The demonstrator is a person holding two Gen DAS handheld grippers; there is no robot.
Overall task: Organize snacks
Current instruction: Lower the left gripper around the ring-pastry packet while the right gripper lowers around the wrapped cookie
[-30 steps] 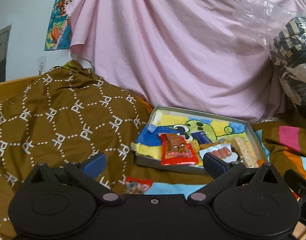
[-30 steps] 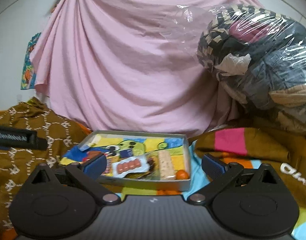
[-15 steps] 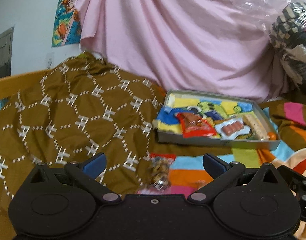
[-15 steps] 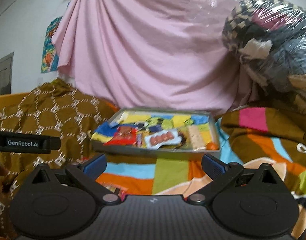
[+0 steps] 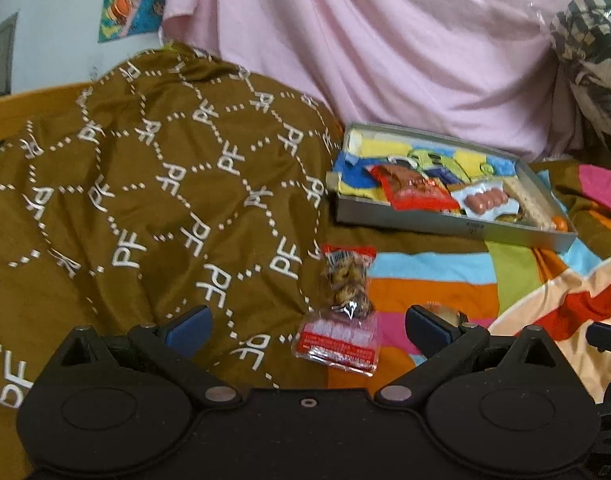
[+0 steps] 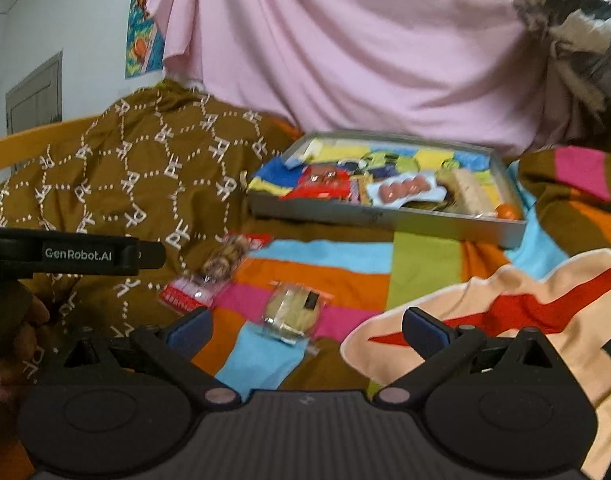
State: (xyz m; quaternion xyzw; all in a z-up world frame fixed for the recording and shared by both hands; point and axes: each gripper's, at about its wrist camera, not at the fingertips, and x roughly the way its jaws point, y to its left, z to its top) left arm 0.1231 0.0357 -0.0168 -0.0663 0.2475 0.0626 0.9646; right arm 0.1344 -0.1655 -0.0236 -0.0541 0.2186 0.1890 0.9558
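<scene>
Room: pink sheet (image 5: 385, 48) hung at the back, brown patterned blanket (image 5: 145, 200) on the left, striped bedcover (image 5: 433, 276) in front.

Left view, gripper: left gripper (image 5: 305, 322) has its fingers wide apart, holding nothing, touching nothing.

Left view, room: open bedcover between the fingers and the grey snack tray (image 5: 445, 226); brown blanket humps up just left.

Left view, snack: nut packet (image 5: 343, 300) lies between the fingertips, a bit ahead.

Right view, gripper: right gripper (image 6: 305, 326) spread wide too, empty.

Right view, room: clear striped stretch up to the tray (image 6: 385, 218); the left gripper's body (image 6: 73, 254) sticks in from the left.

Right view, snack: clear-wrapped cookie pack (image 6: 293, 312) sits between the fingertips, just ahead; nut packet (image 6: 213, 276) further left.
</scene>
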